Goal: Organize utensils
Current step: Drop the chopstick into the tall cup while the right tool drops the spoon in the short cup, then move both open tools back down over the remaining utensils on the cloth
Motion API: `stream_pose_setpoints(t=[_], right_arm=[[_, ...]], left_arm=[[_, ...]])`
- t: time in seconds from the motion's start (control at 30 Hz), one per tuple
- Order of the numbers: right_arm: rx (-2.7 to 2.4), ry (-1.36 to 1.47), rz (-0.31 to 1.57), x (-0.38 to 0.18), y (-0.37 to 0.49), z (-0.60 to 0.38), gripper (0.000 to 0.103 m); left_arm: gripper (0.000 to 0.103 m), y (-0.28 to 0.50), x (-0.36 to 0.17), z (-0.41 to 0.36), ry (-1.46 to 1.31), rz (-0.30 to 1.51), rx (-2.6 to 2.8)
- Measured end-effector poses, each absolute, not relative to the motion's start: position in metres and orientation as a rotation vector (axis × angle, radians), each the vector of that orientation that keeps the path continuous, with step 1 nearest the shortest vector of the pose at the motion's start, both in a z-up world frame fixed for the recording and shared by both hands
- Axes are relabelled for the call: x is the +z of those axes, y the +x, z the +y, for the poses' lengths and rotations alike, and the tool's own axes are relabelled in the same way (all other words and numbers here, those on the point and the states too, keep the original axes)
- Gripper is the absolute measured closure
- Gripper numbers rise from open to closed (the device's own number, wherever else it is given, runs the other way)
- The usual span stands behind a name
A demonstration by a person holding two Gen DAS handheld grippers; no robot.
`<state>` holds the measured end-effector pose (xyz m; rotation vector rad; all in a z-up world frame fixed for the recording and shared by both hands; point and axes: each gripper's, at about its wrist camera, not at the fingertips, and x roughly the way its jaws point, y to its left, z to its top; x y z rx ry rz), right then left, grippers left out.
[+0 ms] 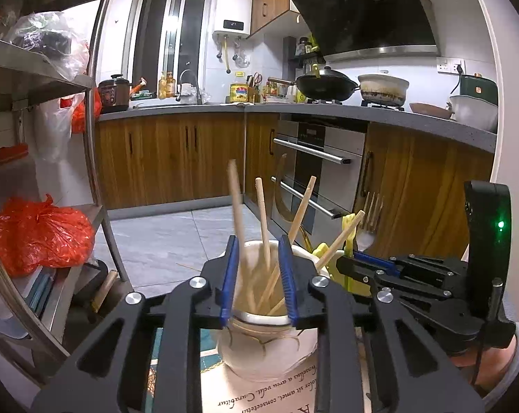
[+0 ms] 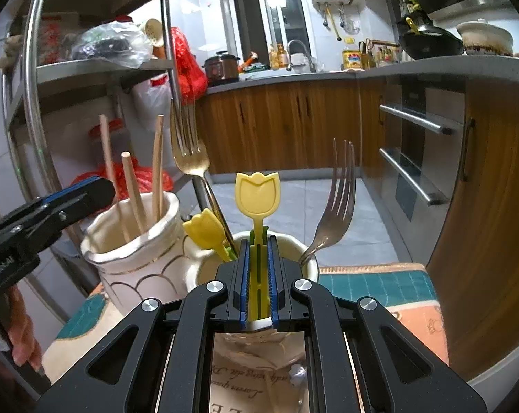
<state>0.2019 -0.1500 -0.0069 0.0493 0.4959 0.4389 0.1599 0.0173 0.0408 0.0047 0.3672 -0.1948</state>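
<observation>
My left gripper [image 1: 258, 275] is open above a cream ceramic jar [image 1: 266, 344] that holds several wooden chopsticks [image 1: 263, 220]; one blurred chopstick [image 1: 237, 206] stands by the left pad. In the right wrist view this jar [image 2: 135, 261] is at left with the left gripper [image 2: 70, 203] over it. My right gripper [image 2: 257, 282] is shut on a yellow tulip-shaped utensil [image 2: 257, 192], held upright over a second cream cup [image 2: 304, 261]. That cup holds another yellow tulip utensil [image 2: 204, 229], a gold fork [image 2: 188, 144] and a silver fork [image 2: 338, 192].
Both cups stand on a printed mat [image 2: 379, 285] on a small table. A steel shelf rack [image 1: 53, 110] with red bags [image 1: 35, 234] stands at left. Wooden cabinets [image 1: 170, 158], an oven [image 1: 314, 172] and a cluttered counter [image 1: 362, 110] lie beyond a tiled floor.
</observation>
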Motion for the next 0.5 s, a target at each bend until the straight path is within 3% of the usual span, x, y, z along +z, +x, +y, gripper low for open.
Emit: stream_pose_setpoints(t=[0.33,0.5], right_arm=[[0.429,0.048,0.466,0.001,0.194,-0.158,0.075],[0.416,0.083,0.437,0.015,0.184,-0.175,0.059]], left_arm=[[0.053,0.154,0.044,0.024,-0.004,0.356,-0.174],[0.042,0.148,0.044,0.026,-0.011,0.36,-0.157]])
